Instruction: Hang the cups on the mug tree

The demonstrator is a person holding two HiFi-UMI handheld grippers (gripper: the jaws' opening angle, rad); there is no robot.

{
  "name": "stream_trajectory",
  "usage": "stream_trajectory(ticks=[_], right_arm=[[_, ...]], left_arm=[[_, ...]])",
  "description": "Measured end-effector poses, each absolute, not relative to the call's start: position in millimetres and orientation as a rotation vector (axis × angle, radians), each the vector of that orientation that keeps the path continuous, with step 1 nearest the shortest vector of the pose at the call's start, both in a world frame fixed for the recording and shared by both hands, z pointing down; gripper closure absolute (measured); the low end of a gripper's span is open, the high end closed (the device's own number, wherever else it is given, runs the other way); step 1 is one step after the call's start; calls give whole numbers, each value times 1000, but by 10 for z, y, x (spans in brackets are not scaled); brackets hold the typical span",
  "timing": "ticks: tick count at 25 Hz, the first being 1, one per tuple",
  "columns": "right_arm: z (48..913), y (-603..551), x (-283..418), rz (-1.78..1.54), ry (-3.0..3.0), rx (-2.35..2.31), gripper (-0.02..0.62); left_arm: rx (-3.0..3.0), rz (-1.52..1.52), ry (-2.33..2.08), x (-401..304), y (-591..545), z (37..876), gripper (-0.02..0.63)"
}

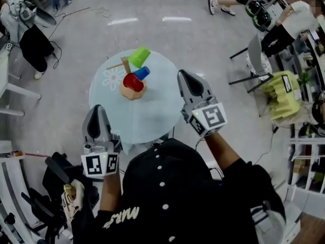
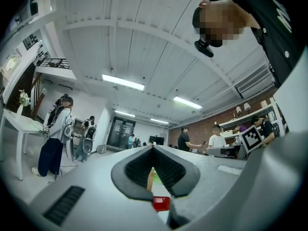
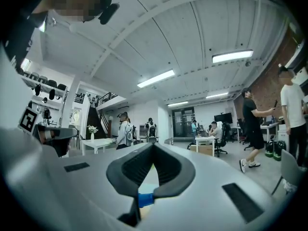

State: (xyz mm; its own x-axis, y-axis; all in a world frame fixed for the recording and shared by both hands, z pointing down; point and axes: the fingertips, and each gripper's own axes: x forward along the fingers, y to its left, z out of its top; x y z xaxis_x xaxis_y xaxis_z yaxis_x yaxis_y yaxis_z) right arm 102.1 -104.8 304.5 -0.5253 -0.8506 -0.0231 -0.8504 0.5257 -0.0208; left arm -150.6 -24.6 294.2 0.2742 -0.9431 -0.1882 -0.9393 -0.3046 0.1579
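Note:
A wooden mug tree (image 1: 133, 91) stands on the far left part of a round pale blue table (image 1: 152, 117). On it hang a red cup (image 1: 132, 81), a blue cup (image 1: 142, 73) and, highest, a green cup (image 1: 138, 57). My left gripper (image 1: 95, 109) is held over the table's near left edge, shut and empty. My right gripper (image 1: 183, 75) is raised at the table's right edge, level with the tree, also shut and empty. In the left gripper view a bit of the red cup (image 2: 161, 203) shows through the jaw gap. In the right gripper view a bit of the blue cup (image 3: 146, 199) shows there.
Grey floor surrounds the table. A chair with a yellow-green bag (image 1: 282, 93) stands to the right, with seated people (image 1: 284, 27) behind it. Black equipment (image 1: 56, 179) is at the near left, and a white desk (image 1: 10, 88) is at the left edge.

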Motion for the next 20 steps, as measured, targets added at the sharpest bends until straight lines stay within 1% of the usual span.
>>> stream_trajectory(ticks=[6,11,20], right_arm=[[2771,-834,1354,33,2614,-1579,607],[2726,-736,1627,56,2562,-1646,607],[2830,-751,1614,58,2582,-1681,606]], left_arm=[[2473,-343,-1929,-1693,-245,2868,612],[2470,-313,-1942,-1772,-225,2855,612],[2498,-288,-1958,-1777,-169,2803,612]])
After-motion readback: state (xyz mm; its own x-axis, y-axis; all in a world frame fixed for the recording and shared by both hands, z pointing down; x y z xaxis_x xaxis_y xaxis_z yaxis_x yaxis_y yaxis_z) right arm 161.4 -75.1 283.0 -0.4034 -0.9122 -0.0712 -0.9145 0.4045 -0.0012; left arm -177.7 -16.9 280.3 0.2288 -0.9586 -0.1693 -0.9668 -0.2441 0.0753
